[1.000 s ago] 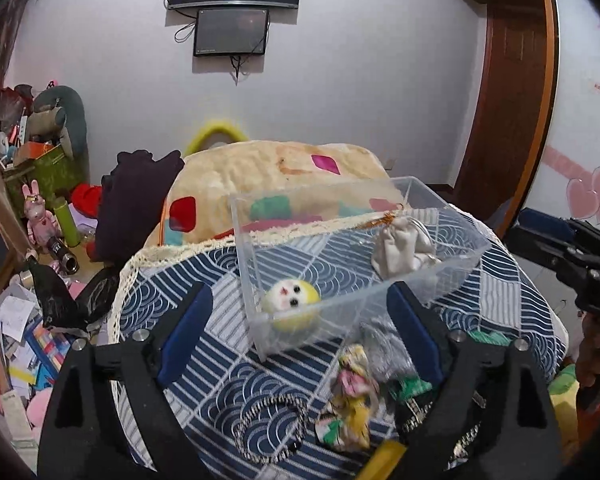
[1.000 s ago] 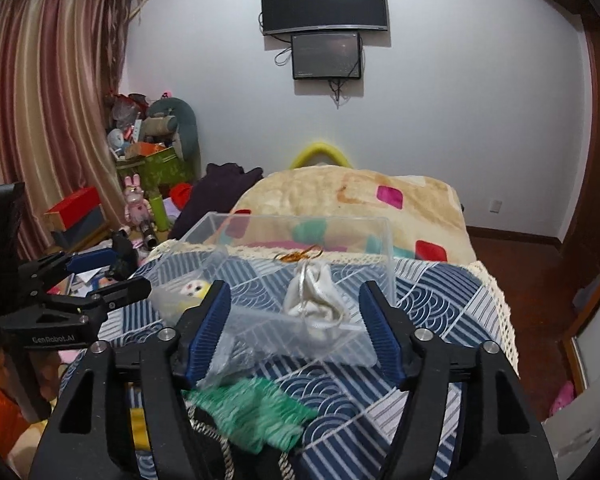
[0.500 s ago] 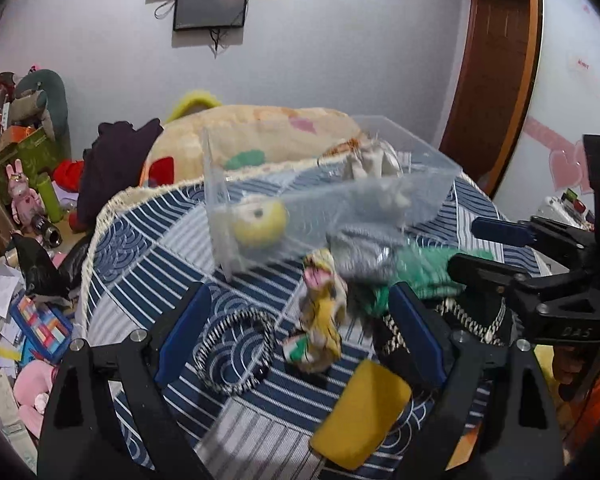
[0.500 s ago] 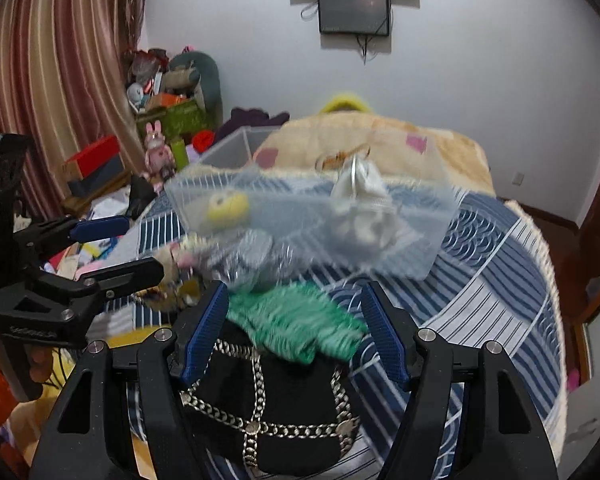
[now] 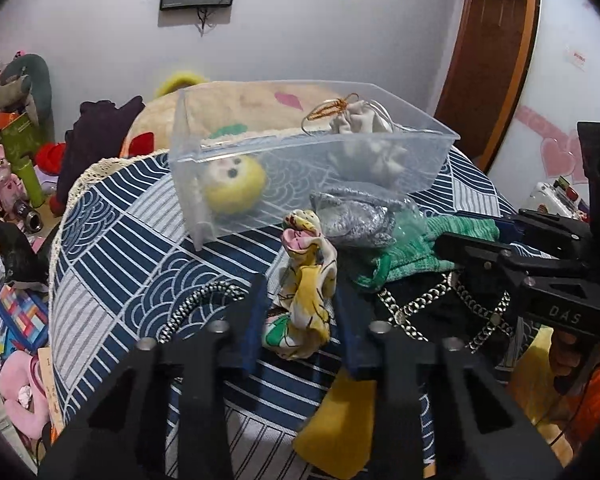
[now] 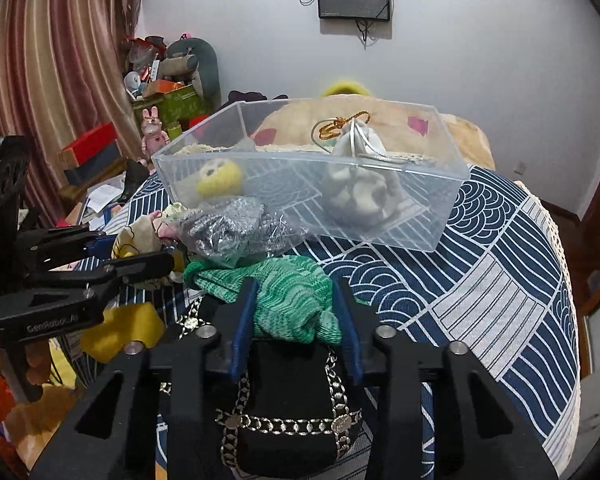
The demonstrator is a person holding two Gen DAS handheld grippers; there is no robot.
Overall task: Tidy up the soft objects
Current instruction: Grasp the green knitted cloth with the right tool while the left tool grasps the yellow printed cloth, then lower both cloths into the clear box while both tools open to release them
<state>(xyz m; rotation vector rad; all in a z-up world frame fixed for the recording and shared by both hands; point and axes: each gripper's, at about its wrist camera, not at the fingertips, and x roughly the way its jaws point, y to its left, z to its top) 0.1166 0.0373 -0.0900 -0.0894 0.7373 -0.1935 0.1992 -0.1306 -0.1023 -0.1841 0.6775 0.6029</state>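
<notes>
Yellow scarf [image 5: 300, 300] on bed quilt [image 5: 112, 240], between my left hand-held gripper [image 5: 300, 312] fingers, narrowed onto it | green knit [image 6: 288, 296] clamped by right hand-held gripper [image 6: 296, 312] | clear bin [image 6: 312, 176] behind holds plush [image 6: 220, 178], pouch [image 6: 360, 184]

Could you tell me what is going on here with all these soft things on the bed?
A person with a gripper in each hand is sorting soft items into the clear bin. A yellow plush and a white pouch are already inside. The left gripper has its fingers on either side of the floral cloth, and the right gripper likewise brackets the green knit. Both items lie on the bed, not yet lifted. A silver pouch and a black chain bag also wait outside the bin.
</notes>
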